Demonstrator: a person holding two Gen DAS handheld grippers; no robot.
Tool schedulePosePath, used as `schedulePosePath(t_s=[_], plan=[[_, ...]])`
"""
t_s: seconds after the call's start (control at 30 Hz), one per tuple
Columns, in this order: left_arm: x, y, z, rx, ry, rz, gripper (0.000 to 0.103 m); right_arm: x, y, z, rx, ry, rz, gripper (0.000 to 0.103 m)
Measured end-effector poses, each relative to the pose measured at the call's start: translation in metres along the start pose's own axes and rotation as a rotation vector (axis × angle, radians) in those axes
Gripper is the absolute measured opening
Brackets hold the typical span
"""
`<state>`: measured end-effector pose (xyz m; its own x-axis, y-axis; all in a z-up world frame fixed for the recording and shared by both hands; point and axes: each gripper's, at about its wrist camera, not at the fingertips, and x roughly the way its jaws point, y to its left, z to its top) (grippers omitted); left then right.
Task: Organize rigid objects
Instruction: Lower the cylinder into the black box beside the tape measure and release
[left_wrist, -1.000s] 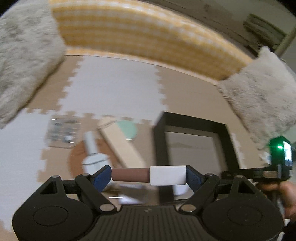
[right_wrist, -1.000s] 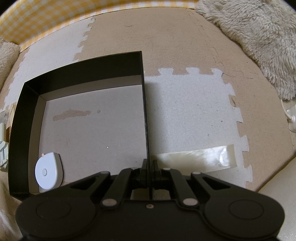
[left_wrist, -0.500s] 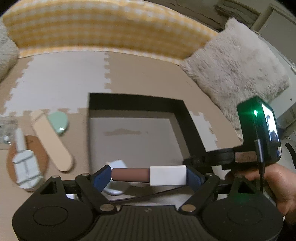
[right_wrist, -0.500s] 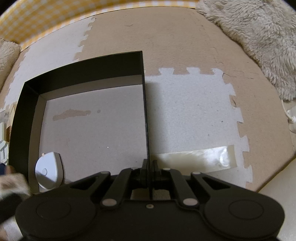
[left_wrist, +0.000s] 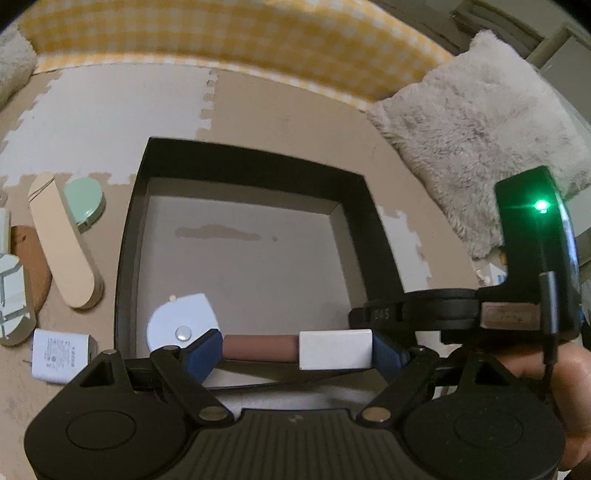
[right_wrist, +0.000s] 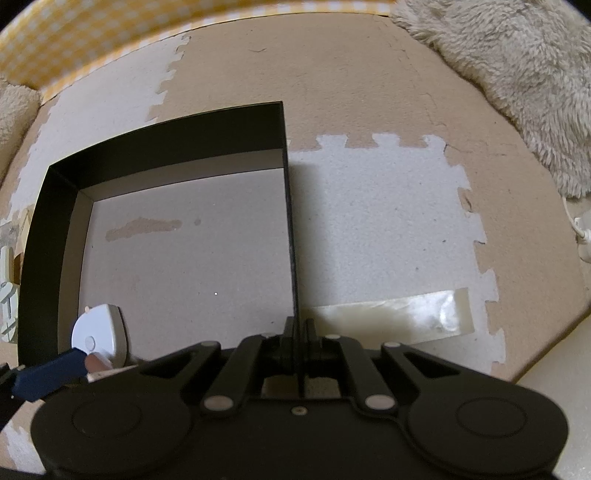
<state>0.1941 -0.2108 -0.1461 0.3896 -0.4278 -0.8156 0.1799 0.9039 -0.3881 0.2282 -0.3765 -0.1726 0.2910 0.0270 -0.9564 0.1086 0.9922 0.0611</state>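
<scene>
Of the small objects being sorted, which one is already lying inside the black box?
The white teardrop-shaped case, resting in the near left corner of the black box. The mint green case, beige oblong case and white charger lie outside on the mat.

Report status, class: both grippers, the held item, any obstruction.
Left gripper shut on brown-and-white tube, over black box. Right gripper shut on box's right wall. White teardrop tape measure inside, under left finger.

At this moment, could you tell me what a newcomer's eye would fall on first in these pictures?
Probably the brown-and-white cylindrical tube clamped end to end in the left gripper, just above the near wall of the shallow black cardboard box. Then the right gripper, pinching that box's right wall, and the white rounded tape measure lying alone inside.
</scene>
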Motion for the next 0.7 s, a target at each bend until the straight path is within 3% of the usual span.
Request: schedulePosePath(t_s=[0.13,0.27,0.7], plan=[[-0.001,0.002,0.001,-0.003,0.008,0.033,0.086,0.0,0.0,0.0,0.001,0.0,0.002,0.005],[-0.003,0.004,0.003,-0.022,0.027,0.014,0.093,0.0,0.0,0.0,0.0,0.0,0.002,0.005],[-0.018,-0.005,0.0,0.055,0.029,0.033,0.096,0.001,-0.001,0.0,0.003,0.001,0.008,0.005]])
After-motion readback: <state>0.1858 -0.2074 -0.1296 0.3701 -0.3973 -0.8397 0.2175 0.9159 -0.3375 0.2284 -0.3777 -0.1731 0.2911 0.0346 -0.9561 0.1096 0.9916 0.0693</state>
